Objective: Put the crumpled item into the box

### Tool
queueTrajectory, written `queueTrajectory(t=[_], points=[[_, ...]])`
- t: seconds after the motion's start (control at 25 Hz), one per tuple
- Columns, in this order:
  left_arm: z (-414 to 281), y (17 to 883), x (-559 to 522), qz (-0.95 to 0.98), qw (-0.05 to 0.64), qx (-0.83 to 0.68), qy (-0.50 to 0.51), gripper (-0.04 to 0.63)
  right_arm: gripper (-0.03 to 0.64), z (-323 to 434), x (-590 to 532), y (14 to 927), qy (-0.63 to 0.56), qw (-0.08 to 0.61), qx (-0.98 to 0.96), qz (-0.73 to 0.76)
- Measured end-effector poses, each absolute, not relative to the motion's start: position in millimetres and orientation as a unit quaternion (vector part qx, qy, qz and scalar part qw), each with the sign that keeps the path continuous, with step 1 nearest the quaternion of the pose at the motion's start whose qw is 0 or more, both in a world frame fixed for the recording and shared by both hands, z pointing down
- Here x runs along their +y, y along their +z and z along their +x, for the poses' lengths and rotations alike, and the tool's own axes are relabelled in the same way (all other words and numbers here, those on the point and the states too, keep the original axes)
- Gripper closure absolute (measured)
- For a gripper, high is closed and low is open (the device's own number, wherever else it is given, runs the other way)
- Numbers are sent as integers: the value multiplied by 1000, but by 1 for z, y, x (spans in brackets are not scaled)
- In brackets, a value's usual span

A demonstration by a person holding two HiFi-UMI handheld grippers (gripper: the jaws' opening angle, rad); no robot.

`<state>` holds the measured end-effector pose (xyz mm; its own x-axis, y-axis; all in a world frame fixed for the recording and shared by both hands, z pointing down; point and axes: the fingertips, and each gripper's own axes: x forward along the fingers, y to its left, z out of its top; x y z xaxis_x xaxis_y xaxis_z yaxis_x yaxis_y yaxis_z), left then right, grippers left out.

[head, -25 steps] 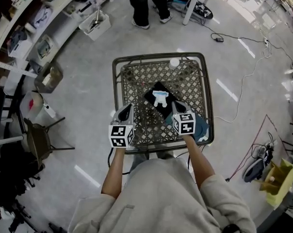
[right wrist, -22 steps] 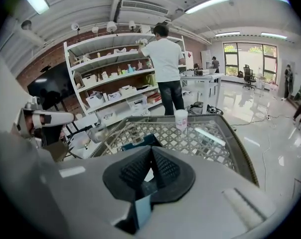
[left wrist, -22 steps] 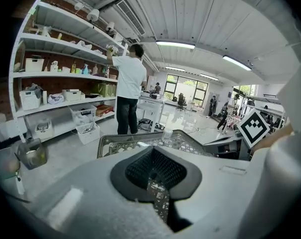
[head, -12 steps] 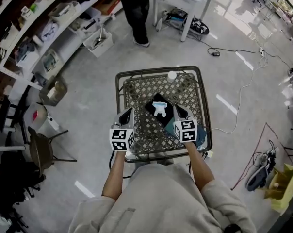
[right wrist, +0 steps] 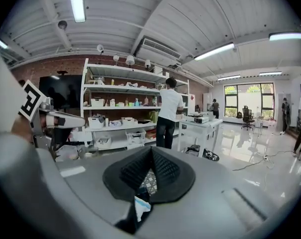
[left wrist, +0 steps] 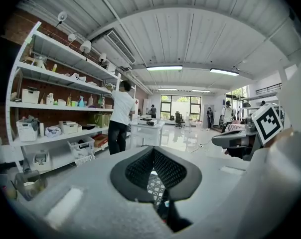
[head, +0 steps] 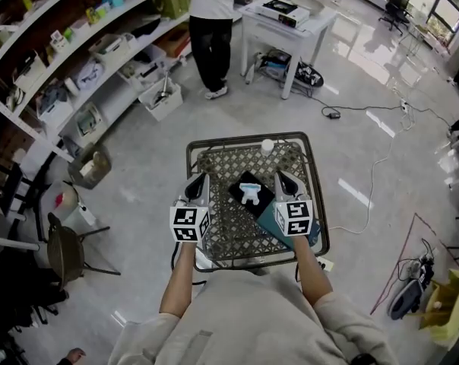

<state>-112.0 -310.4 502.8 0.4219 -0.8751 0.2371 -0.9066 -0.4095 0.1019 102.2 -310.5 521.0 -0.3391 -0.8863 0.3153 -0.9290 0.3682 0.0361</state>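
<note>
**A:** What is showing, starting from the left?

**B:** From above, white shelving (head: 70,59) is running along the room's nine-to-eleven o'clock side. A person in dark trousers (head: 209,52) is standing at twelve o'clock, next to a white table (head: 286,14). In the middle, a metal lattice table (head: 214,162) is standing on a pale, glossy floor.

**A:** And the left hand?

**B:** The left gripper (head: 202,178) is hovering over the lattice table's nine o'clock side. In the left gripper view its dark ribbed pads (left wrist: 140,167) are meeting at the tips. They are clenched on nothing, and only lattice is showing below them.

**A:** Where is the crumpled item?

**B:** The crumpled item (head: 250,192) – white with pale blue – is lying on the black box (head: 254,208) at the lattice table's centre. It is sitting between the two grippers and touching neither.

**A:** And the right?

**B:** The right gripper (head: 282,176) is hovering at the box's three o'clock. In the right gripper view its jaws are likewise pressing together, empty, with the item peeking out beneath them. A teal cloth (head: 264,220) is lying under that gripper, at the lattice table's five o'clock. A small white round object (head: 267,147) is sitting at its twelve o'clock edge.
</note>
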Motion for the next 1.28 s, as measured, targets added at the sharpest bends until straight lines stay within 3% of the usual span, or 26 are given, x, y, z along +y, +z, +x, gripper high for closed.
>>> queueTrajectory(t=[0.4,1.28], points=[[-125,463,-303,830,76,-552,40,591,618,107,-297,481,40,114,-814,568],[-120,467,-293,833,81,-545,43,591,618,104,-285,484,41,122,-814,566]])
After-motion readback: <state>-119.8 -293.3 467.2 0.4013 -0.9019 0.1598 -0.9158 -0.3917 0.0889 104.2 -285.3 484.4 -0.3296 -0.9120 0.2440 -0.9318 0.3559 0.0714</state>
